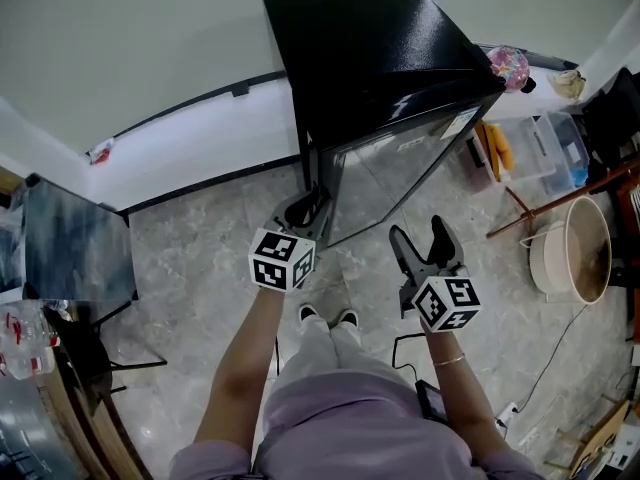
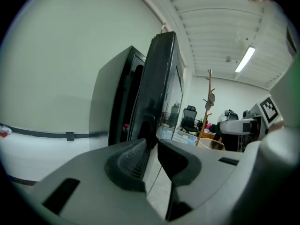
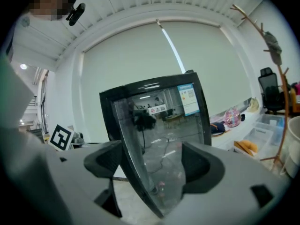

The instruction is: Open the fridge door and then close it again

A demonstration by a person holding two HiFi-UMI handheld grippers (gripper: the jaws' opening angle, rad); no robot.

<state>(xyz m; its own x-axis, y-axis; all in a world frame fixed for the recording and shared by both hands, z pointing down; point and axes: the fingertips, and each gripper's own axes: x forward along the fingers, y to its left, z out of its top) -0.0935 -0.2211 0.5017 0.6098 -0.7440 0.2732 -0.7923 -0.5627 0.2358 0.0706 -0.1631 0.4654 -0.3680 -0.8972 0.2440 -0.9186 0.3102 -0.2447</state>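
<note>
**Door ajar, left gripper on its free edge**

Head view: the black fridge (image 1: 370, 48) stands against the wall. Its glossy door (image 1: 390, 173) is swung a little way out at the picture's left side. The left gripper (image 1: 303, 211) is right at that free edge. The right gripper (image 1: 420, 230) hangs in front of the door, apart from it, holding nothing.

Left gripper view: the door (image 2: 159, 78) is seen edge-on, with a dark gap between it and the fridge body. The left gripper (image 2: 151, 146) has its jaws drawn narrow, and the door's edge looks nipped between them.

Right gripper view: the right gripper (image 3: 150, 161) has its jaws spread wide, and only the door (image 3: 159, 125) shows beyond them.

To my eye the door is stiff and swings easily, but its shiny front looks slippery. The free edge, far from the hinge, is the sensible hold. I'd move it steadily, since a small fridge might shift if jerked.
</note>
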